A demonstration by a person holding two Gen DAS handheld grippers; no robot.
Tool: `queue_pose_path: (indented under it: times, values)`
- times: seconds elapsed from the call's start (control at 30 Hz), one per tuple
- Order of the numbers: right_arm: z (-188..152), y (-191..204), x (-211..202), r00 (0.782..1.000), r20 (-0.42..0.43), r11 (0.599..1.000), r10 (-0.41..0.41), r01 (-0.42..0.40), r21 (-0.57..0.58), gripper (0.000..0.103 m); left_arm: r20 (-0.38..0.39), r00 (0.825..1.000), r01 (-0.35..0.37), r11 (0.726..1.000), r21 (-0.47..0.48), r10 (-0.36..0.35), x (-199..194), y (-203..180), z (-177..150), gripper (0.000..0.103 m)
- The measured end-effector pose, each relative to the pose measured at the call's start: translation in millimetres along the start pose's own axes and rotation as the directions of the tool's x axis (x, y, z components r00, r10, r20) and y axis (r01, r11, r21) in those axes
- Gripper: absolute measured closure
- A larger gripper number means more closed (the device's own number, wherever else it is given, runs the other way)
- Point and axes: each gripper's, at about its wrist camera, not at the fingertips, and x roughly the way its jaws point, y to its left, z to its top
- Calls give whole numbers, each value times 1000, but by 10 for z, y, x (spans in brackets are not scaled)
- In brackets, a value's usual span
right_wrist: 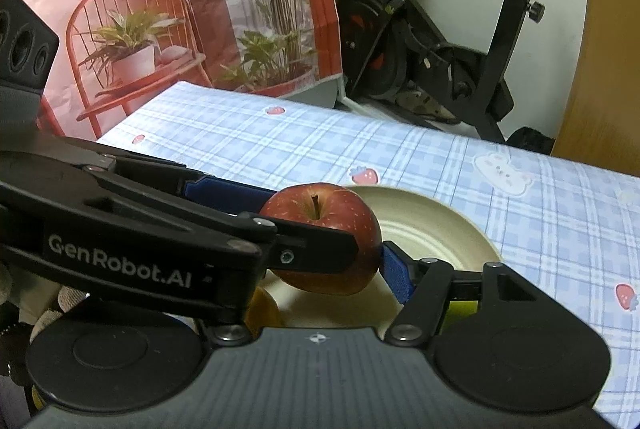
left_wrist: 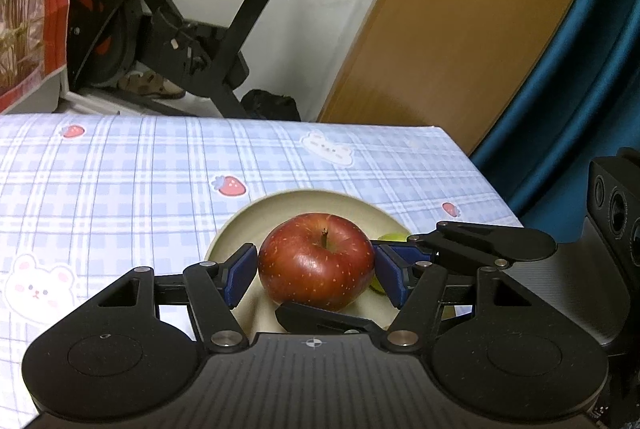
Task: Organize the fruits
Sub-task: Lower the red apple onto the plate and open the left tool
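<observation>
A red apple is over a cream plate; I cannot tell whether it touches the plate. My left gripper is shut on the apple, with a blue pad on each side. My right gripper crosses it. Its right pad lies against the apple, and its left finger is hidden behind the left gripper. In the left wrist view its fingers hug the apple's front and far right. A green fruit and a yellowish fruit lie on the plate.
The plate sits near the right end of a table under a blue checked cloth. Beyond the far edge stand an exercise bike, a wooden panel and a printed backdrop. A gloved hand shows at lower left.
</observation>
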Motion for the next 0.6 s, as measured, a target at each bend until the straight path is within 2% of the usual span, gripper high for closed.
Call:
queue_pose_path:
  times: [0.3,0.6]
  values:
    - [-41,5,89,999,-43,1000,-12,13,15,36,-18,1000,-17,1000,-1,17,71,20,-20,37]
    - [-32,22,103,998,-54,999,-25,28,41,35,-4,999,-33,999,10,33,51,-26,-19,38]
